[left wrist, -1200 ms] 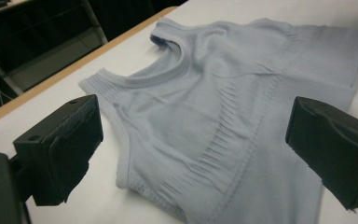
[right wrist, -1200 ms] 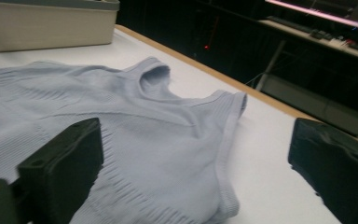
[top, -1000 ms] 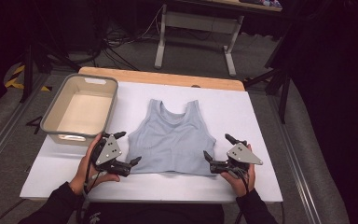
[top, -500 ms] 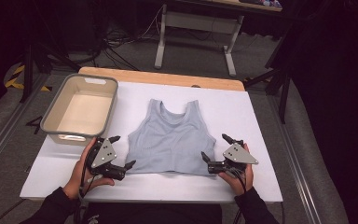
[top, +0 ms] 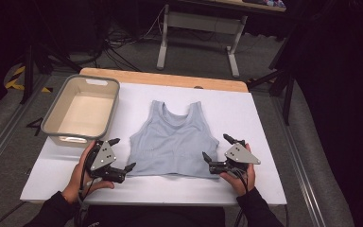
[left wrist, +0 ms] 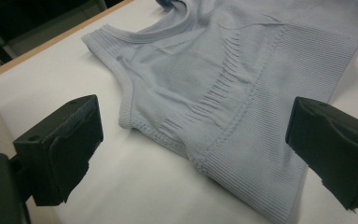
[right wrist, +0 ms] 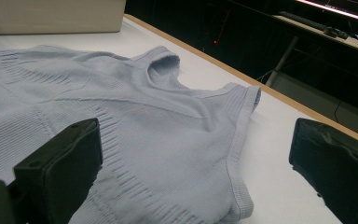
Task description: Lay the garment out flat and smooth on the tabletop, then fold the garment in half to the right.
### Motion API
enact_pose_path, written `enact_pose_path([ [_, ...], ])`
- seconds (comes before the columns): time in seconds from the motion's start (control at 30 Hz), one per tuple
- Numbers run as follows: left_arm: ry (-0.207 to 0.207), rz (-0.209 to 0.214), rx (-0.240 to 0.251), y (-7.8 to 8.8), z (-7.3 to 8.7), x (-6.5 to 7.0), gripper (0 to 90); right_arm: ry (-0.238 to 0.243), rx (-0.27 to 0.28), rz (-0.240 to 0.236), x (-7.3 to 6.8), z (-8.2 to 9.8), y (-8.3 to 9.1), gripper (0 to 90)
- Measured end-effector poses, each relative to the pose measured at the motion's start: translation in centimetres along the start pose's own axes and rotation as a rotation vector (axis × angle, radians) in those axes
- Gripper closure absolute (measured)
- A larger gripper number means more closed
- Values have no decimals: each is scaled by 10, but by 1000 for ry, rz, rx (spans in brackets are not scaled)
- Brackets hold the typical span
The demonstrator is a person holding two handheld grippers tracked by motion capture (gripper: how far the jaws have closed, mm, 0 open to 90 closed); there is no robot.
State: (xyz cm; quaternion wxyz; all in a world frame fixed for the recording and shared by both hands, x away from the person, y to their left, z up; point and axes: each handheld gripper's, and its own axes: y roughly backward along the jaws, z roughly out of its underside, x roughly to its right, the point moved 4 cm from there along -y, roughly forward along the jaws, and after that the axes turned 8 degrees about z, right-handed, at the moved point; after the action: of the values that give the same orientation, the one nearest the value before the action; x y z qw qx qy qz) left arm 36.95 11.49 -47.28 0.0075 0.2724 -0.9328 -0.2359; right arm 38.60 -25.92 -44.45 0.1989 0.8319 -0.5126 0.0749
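- Compared with one second ago, both grippers have moved a little back toward the person and slightly outward. They were then almost touching the lower corners of the top; now they sit just beside these corners.
- The left gripper (top: 121, 155) is near the lower left corner of the garment, and its jaws are spread wide with nothing between them. In the left gripper view the cloth lies between and beyond the two jaws, but they do not touch it.
- The right gripper (top: 216, 149) is near the lower right corner, also with jaws wide apart and holding nothing.
- My judgement is that the grasp has not begun yet. The small retreat looks like lining up with the hem corners before pinching them, perhaps for a fold or a lift, but I cannot be sure which one.
- The light blue tank top (top: 174, 142) lies flat in the middle of the white table cover (top: 264, 113), with its straps pointing away from the person and its hem toward the person.
- It is a ribbed knit, with finer ribs on the lower band and a row of short slits or stitches across the chest. The edges at the armholes and neck are thicker.
- The cloth looks smooth, with only light wrinkles near the neck.
- A beige bin (top: 56, 112) stands on the left side of the table, apart from the top.
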Motion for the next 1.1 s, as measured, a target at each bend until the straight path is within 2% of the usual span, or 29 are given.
enact_pose_path([
  [0.17, -10, 6, -4, -1, -1, 1, 47, 1, 0, 7, -1, 0, 0, 44],
  [0.5, -17, 8, -18, -2, 0, 1, 52, -37, 0, -4, 0, 0, -2, 66],
  [0.6, -22, 15, -31, -6, -2, 3, 52, -65, -12, 6, 1, -4, -1, 139],
  [0.67, -33, 16, -44, -7, -2, 4, 50, -82, -8, -35, 1, -5, 0, 177],
  [0.73, -33, 26, -58, -8, -1, 5, 49, -76, -38, -13, 1, -6, -2, 203],
  [0.8, -21, 35, -72, -9, 1, 5, 45, -87, -38, -29, -1, -9, -4, 200],
  [0.87, -20, 37, -77, -9, 2, 5, 46, -77, -37, -31, -3, -12, -6, 193],
  [0.9, -15, 44, -81, -10, 2, 5, 47, -60, -27, -43, -5, -20, -10, 194],
  [0.93, -13, 51, -93, -11, 3, 5, 46, -58, -26, -44, -6, -22, -12, 203],
  [1.0, -15, 51, -119, -13, 4, 6, 45, -60, -25, -76, -8, -31, -16, 233],
  [1.1, -14, 64, -136, -16, 5, 7, 45, -48, -22, -103, -11, -44, -25, 291],
])
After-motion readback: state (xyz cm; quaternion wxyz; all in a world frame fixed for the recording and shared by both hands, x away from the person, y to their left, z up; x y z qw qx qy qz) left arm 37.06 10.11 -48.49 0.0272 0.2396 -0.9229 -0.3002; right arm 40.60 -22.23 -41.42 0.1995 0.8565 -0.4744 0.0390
